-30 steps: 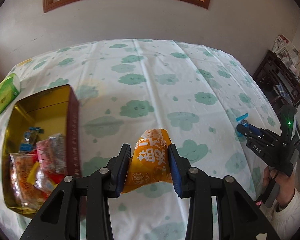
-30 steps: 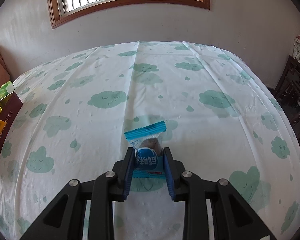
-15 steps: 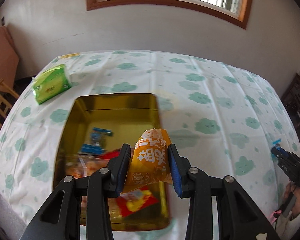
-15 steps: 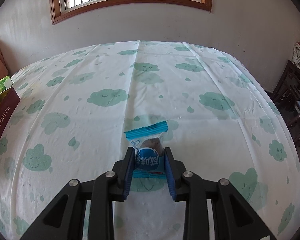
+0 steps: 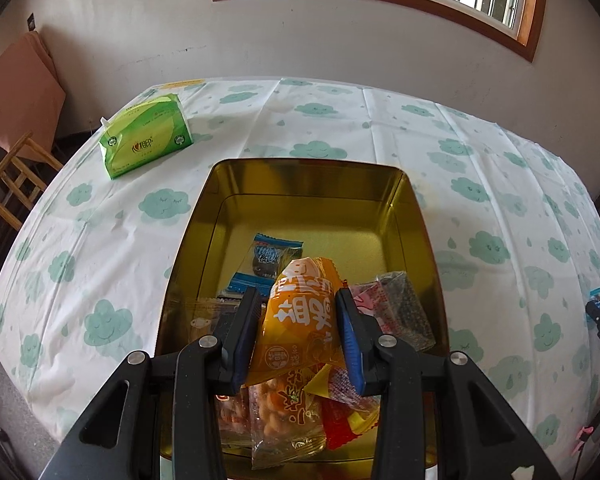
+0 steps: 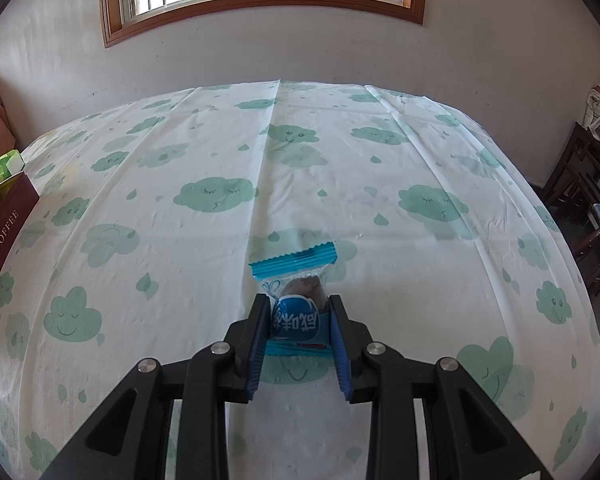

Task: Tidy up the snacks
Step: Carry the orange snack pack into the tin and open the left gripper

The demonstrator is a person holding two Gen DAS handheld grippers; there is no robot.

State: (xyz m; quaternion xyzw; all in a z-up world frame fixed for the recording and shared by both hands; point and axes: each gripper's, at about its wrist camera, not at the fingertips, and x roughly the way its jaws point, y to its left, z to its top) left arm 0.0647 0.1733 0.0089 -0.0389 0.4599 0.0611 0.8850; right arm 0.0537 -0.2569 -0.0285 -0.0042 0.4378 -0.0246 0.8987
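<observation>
The left gripper (image 5: pixel 296 326) pinches an orange snack packet (image 5: pixel 300 320) between its blue pads, holding it upright over the near end of the gold tin (image 5: pixel 414 216). Directly below and ahead of its fingers lie loose snacks: a blue-wrapped biscuit (image 5: pixel 274 254), a clear pack with dark contents (image 5: pixel 400 312) to the right, and peanut-like packets underneath, though those are partly hidden. A green tissue pack (image 5: pixel 146 140) sits far ahead to the left on the cloud-print tablecloth (image 5: pixel 480 168). The right gripper (image 6: pixel 298 336) clamps a blue-and-clear wrapped snack (image 6: pixel 296 312) just above the cloth; whether it touches the cloth is unclear.
</observation>
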